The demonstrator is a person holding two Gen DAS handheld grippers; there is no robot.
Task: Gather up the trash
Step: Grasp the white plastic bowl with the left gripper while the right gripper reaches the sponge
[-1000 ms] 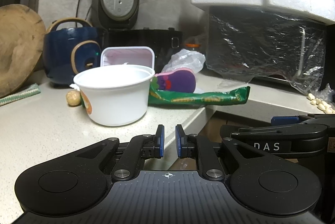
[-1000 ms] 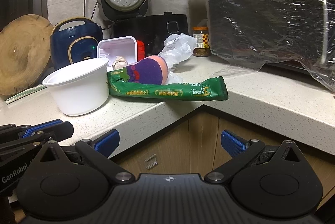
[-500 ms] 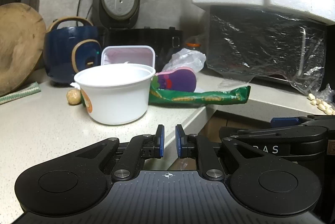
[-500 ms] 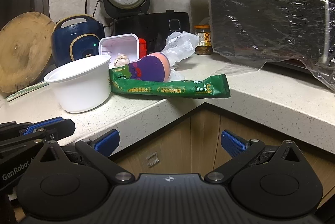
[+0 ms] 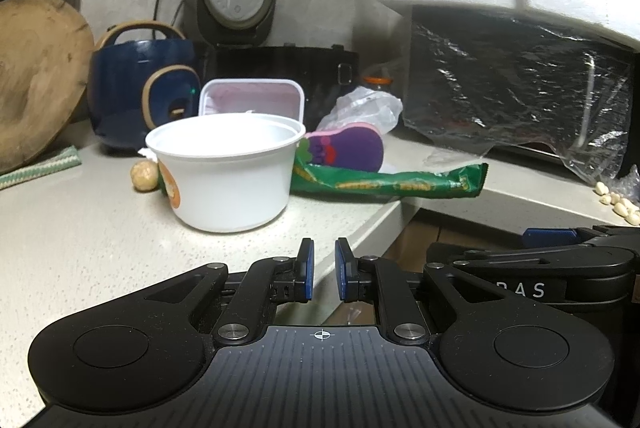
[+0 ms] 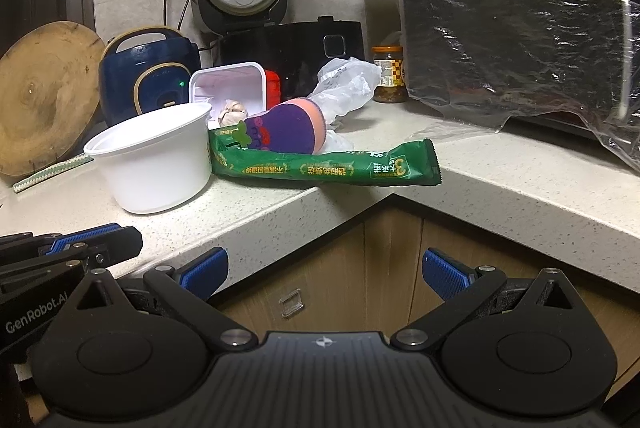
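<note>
Both grippers held nothing — left gripper [image 5: 323,268] fingers nearly together, right gripper [image 6: 325,274] apart; the overhanging green wrapper [image 6: 320,164] could slip off the desk [image 6: 256,204] if nudged.

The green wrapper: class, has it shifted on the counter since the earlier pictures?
No. The green wrapper lies as before, one end beside the white bowl, the other overhanging the counter edge.

Speckled countertop [image 6: 500,172] carries white tub [image 6: 156,164], green wrapper [image 6: 328,168].

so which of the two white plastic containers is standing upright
The round white plastic tub at the counter front stands upright, mouth up. The rectangular white container behind it is tipped, mouth facing forward.
</note>
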